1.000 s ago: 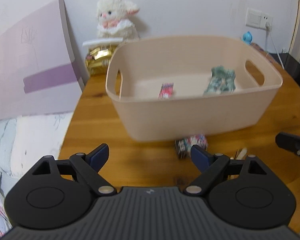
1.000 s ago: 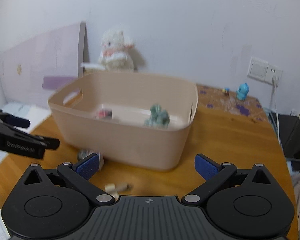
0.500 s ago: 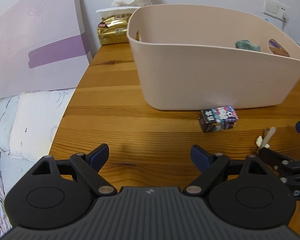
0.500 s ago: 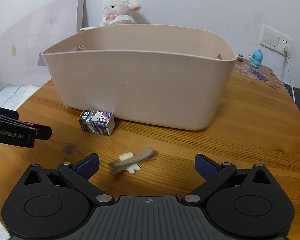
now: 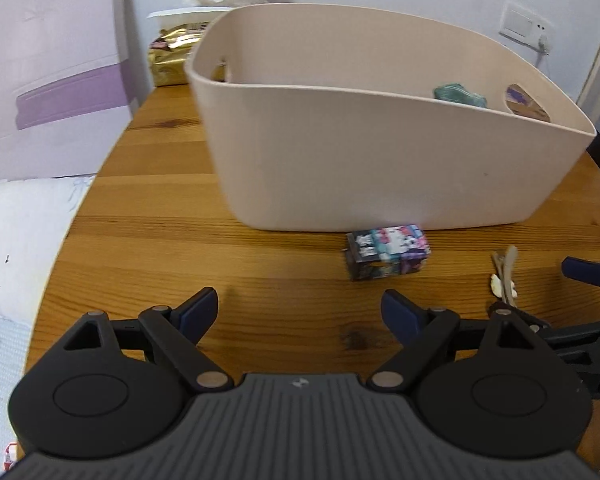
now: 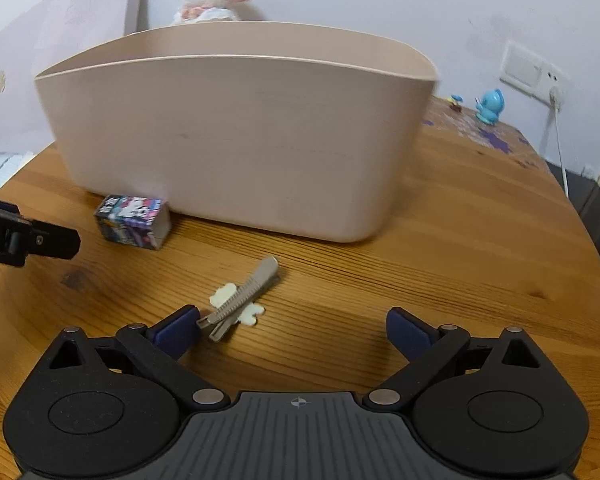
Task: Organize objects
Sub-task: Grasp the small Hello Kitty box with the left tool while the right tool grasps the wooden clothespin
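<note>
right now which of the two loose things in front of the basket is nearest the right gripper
The hair clip: it lies just ahead of the open right gripper, by its left fingertip. The small printed box sits farther off, against the basket.

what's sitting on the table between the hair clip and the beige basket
Nothing: in the right wrist view, only bare wooden table separates the hair clip from the basket. The small printed box sits off to the left.

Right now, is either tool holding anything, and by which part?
Nothing is held. Both the left tool and right tool are open. The hair clip lies on the table by the right tool's left fingertip, ungripped.
</note>
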`<act>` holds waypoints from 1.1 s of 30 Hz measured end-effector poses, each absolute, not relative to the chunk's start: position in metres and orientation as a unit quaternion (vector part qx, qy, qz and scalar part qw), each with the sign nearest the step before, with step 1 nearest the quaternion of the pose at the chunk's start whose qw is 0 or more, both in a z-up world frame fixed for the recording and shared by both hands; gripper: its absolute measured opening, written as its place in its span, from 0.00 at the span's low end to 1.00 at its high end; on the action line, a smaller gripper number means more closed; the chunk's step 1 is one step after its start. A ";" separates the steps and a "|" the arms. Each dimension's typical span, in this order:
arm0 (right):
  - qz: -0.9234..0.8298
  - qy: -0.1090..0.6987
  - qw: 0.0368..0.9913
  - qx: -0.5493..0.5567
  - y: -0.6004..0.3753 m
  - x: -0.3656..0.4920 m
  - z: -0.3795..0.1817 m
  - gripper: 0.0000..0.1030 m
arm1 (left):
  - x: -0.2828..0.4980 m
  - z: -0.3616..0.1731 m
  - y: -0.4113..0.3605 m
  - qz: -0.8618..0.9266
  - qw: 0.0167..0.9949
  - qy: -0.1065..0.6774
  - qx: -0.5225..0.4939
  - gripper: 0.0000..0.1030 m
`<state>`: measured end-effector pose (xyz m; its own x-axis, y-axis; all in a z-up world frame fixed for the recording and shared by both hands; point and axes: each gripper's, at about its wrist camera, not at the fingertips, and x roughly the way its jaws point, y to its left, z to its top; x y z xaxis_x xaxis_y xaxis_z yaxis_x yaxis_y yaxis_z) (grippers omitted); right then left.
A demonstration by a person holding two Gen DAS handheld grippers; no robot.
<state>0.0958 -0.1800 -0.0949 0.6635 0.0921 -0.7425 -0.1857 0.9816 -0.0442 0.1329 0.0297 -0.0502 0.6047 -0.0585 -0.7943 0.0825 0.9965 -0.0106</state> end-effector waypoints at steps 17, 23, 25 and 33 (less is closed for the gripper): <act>0.115 0.376 0.918 -0.053 -0.175 0.116 -0.097 0.61 | 0.159 -0.066 -0.003 -0.042 0.899 0.436 -0.024 0.84; 0.119 0.373 0.919 -0.048 -0.179 0.120 -0.095 0.16 | 0.160 -0.070 -0.010 -0.020 0.904 0.426 0.014 0.50; 0.121 0.374 0.918 -0.047 -0.180 0.119 -0.095 0.15 | 0.159 -0.069 -0.009 -0.027 0.904 0.426 0.012 0.50; 0.134 0.386 0.912 -0.035 -0.186 0.115 -0.090 0.08 | 0.150 -0.065 -0.006 -0.027 0.904 0.427 0.025 0.50</act>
<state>0.1153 -0.1859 -0.0900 0.6669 0.2169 -0.7129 -0.2707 0.9618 0.0394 0.1505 -0.0059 -0.0653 0.6339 -0.0275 -0.7730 0.0696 0.9973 0.0216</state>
